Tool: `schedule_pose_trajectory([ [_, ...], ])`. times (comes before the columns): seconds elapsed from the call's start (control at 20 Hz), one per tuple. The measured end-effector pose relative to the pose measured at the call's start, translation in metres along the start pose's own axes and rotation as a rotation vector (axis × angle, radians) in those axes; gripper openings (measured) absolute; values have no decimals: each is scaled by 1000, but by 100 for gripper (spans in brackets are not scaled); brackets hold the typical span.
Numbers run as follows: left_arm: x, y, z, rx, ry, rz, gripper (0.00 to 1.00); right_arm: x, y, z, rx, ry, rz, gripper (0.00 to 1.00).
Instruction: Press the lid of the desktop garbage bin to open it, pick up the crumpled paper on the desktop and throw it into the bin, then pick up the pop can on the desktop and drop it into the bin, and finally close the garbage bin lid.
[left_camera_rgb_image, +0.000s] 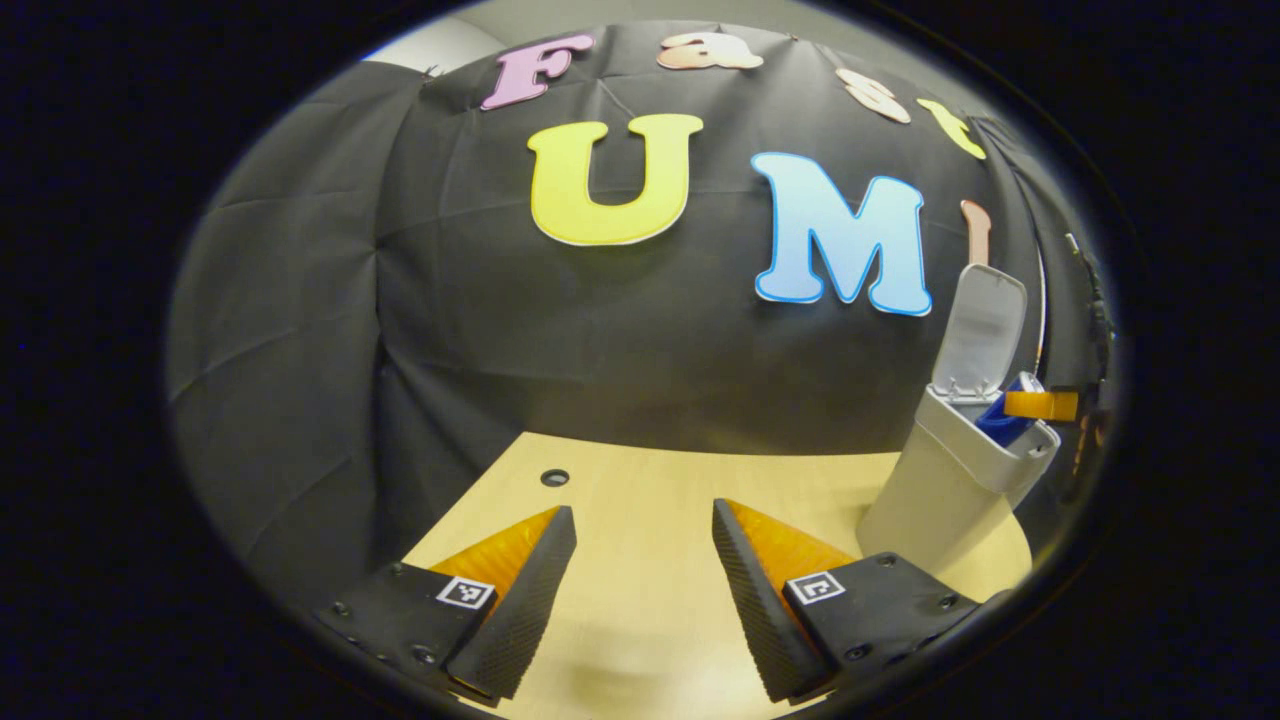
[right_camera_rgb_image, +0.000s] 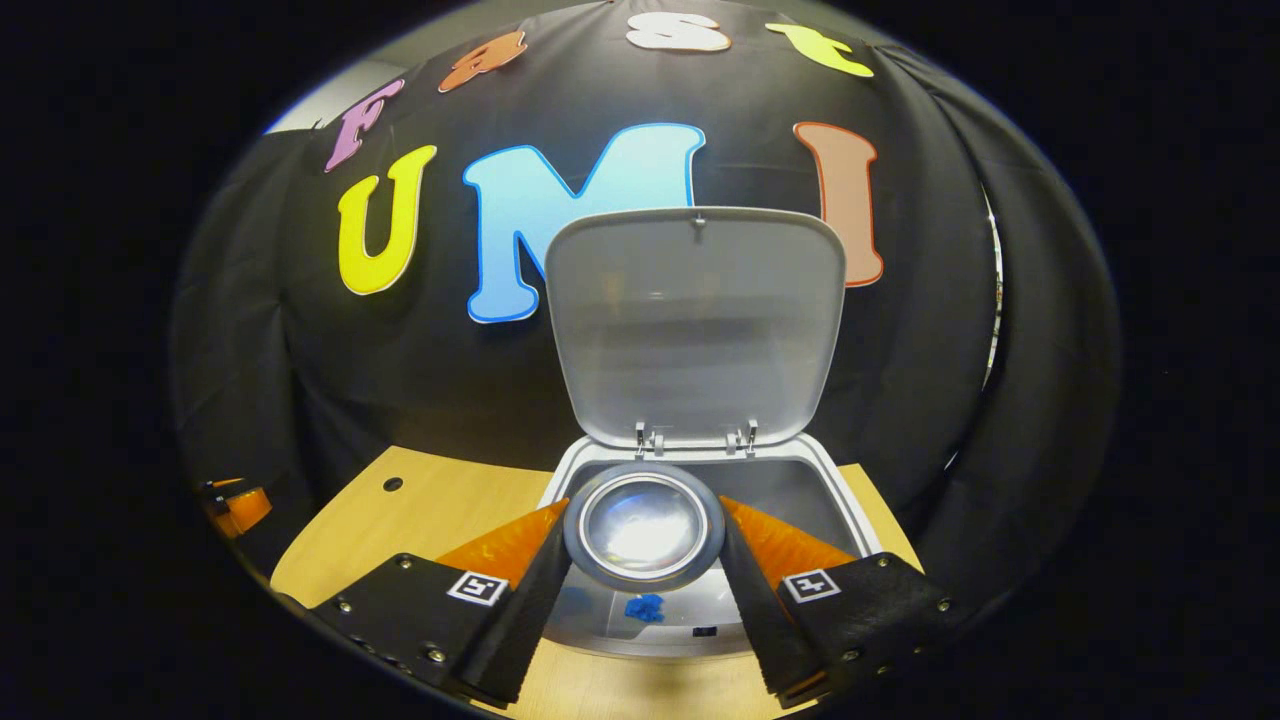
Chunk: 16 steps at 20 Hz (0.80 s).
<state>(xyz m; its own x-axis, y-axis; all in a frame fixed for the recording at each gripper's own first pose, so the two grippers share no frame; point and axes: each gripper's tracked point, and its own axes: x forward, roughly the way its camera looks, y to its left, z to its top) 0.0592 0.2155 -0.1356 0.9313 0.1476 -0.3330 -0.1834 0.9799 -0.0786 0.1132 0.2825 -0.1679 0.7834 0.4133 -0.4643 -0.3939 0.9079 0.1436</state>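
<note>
The left gripper (left_camera_rgb_image: 643, 590) hovers wide open over the pale wooden desktop (left_camera_rgb_image: 640, 480), while the right gripper (right_camera_rgb_image: 645, 560) clamps the metal pop can (right_camera_rgb_image: 645, 527), seemingly bottom-first, above the open white plastic bin (right_camera_rgb_image: 850, 500), lid (right_camera_rgb_image: 695, 320) upright.

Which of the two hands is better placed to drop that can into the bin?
Right: its hand-held gripper holds the pop can over the open bin; the left one is open beside it.
</note>
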Motion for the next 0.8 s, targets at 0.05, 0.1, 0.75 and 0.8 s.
schedule_pose_trajectory([
  [0.05,1,-1,0,2,0,-2,92,0,-1,-1,7,2,-2,86],
  [0.1,1,-2,-1,2,0,-5,92,1,-1,0,14,4,4,86],
  [0.75,3,-2,0,11,2,-14,91,-1,-2,27,45,-53,-10,88],
  [0.8,2,-1,0,13,2,-14,91,-2,-1,32,52,-61,-5,87],
])
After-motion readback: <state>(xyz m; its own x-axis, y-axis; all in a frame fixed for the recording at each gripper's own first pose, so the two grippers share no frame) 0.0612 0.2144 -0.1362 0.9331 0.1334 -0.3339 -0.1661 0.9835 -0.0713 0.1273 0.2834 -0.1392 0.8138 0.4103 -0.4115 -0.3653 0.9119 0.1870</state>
